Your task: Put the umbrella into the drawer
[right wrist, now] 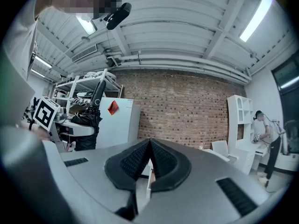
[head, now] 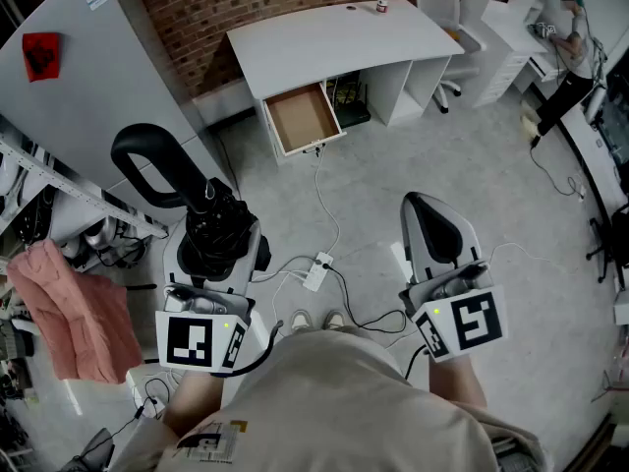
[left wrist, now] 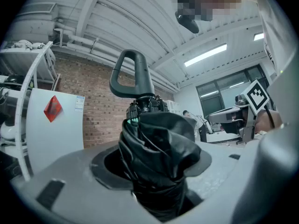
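A folded black umbrella (head: 201, 219) with a loop handle (head: 147, 160) is clamped in my left gripper (head: 218, 249); its jaws stand wide around the bunched fabric (left wrist: 159, 157), and the handle (left wrist: 128, 73) rises upward past them. My right gripper (head: 437, 229) is shut with its black pads (right wrist: 149, 164) meeting at the tips and nothing between them. The open wooden drawer (head: 303, 118) juts from the white desk (head: 334, 32) far ahead on the floor. Both grippers are held level, well short of the desk.
A power strip (head: 315, 271) and cables lie on the grey floor between me and the desk. A grey cabinet (head: 69, 77) and shelving with a pink cloth (head: 69, 313) stand left. A bottle (head: 382, 0) sits on the desk; a person (head: 570, 62) stands at the right.
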`<state>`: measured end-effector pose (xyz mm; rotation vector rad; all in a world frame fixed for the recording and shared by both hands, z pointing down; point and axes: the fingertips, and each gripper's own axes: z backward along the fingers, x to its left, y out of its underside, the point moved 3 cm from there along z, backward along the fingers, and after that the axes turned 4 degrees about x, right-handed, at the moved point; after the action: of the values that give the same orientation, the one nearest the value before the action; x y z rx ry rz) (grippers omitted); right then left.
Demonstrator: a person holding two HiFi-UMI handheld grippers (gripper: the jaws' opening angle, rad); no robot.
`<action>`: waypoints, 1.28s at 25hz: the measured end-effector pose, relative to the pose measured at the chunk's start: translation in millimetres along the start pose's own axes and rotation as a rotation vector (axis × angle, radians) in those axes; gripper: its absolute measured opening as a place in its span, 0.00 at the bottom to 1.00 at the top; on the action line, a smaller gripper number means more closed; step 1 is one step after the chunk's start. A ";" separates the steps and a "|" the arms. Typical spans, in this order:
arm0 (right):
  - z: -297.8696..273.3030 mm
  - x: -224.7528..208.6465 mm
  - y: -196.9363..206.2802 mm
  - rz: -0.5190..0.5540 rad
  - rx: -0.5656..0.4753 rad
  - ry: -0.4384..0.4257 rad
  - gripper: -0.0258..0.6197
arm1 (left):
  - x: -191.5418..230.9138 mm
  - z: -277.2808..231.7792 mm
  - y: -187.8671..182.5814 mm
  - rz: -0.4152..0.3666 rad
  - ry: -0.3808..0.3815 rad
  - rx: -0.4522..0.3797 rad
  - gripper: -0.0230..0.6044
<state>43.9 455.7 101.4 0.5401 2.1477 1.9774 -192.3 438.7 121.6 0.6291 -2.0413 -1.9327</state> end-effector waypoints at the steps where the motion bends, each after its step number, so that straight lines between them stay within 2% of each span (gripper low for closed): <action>1: 0.9 -2.9 0.5 -0.003 0.000 -0.001 0.05 | -2.6 -1.8 -0.3 0.003 0.001 0.002 0.48; 11: 10.8 -29.4 8.0 -0.038 -0.016 -0.014 0.05 | -28.9 -13.4 -1.4 0.003 -0.005 0.019 0.48; 21: 21.1 -55.8 24.1 -0.067 -0.018 -0.049 0.05 | -53.8 -17.0 -2.1 -0.001 -0.046 0.027 0.48; 27: 33.0 -86.8 38.0 -0.074 -0.021 -0.074 0.05 | -87.5 -30.0 -3.3 -0.022 -0.068 0.042 0.48; 32: 35.9 -87.9 38.1 -0.080 -0.014 -0.084 0.05 | -91.5 -27.4 -6.6 -0.027 -0.073 0.053 0.48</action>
<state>143.4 457.9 125.1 0.5175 2.0707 1.8917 -98.7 458.2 126.9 0.6093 -2.1456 -1.9495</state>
